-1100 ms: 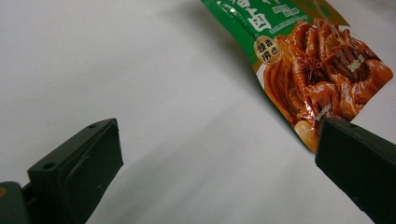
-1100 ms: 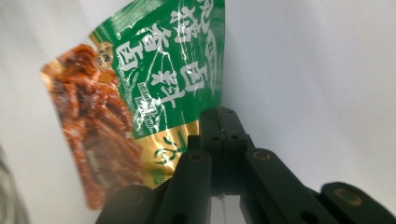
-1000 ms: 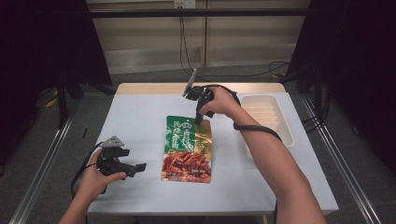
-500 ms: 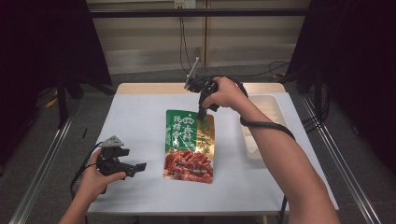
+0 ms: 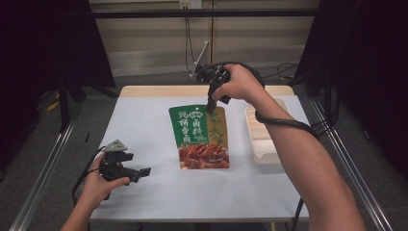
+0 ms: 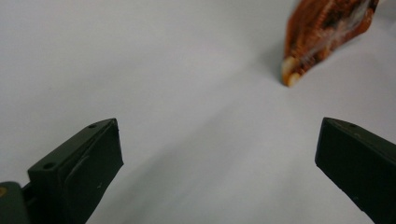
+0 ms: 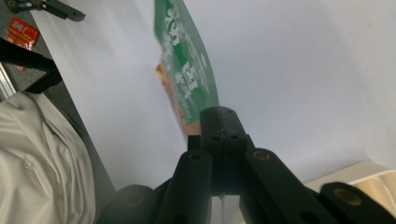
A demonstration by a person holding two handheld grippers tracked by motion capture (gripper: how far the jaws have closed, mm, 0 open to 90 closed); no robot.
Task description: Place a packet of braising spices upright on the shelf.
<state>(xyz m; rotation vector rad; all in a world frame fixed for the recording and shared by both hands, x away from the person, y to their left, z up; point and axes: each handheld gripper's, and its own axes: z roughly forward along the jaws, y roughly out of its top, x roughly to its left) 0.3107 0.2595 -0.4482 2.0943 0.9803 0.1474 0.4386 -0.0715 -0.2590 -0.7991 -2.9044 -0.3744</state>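
Between your right gripper's [image 5: 210, 107] clamped jaws sits the snack pouch's [image 5: 199, 137] top edge: light, limp, slippery film; grip the seam. Left gripper [image 5: 139, 172] gapes wide.

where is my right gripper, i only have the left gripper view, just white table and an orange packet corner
Observer: The right gripper is at the far end of the snack packet, jaws shut on its top edge.
Operator: is the packet off the table
Observer: In the right gripper view the packet hangs away from the jaws, its far end raised.
Operator: anything beside it
Observer: A pale tray sits at the packet's right.
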